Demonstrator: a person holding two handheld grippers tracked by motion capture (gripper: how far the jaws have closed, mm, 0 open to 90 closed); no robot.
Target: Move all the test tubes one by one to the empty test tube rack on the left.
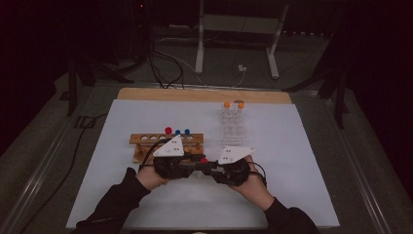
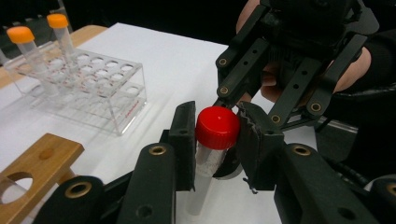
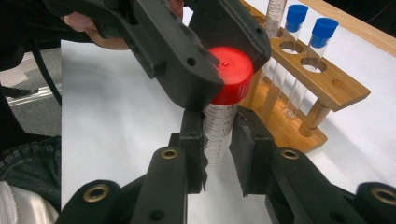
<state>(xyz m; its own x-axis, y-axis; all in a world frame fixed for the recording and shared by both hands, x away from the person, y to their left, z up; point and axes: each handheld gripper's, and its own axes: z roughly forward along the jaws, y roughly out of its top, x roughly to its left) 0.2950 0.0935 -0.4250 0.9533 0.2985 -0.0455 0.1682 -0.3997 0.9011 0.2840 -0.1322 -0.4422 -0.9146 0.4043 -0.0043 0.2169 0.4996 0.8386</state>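
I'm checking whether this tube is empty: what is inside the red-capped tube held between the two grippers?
The red-capped tube has whitish, cloudy walls with printed graduations; no clear contents show. The left gripper and right gripper cover parts.

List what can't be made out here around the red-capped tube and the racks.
- Red-capped tube: lower end hidden by left gripper jaws, left gripper view.
- Tube's graduation numbers: too small, right gripper view.
- Wooden rack: near part hidden by left gripper's plate, high view.
- Clear rack: markings blurred.
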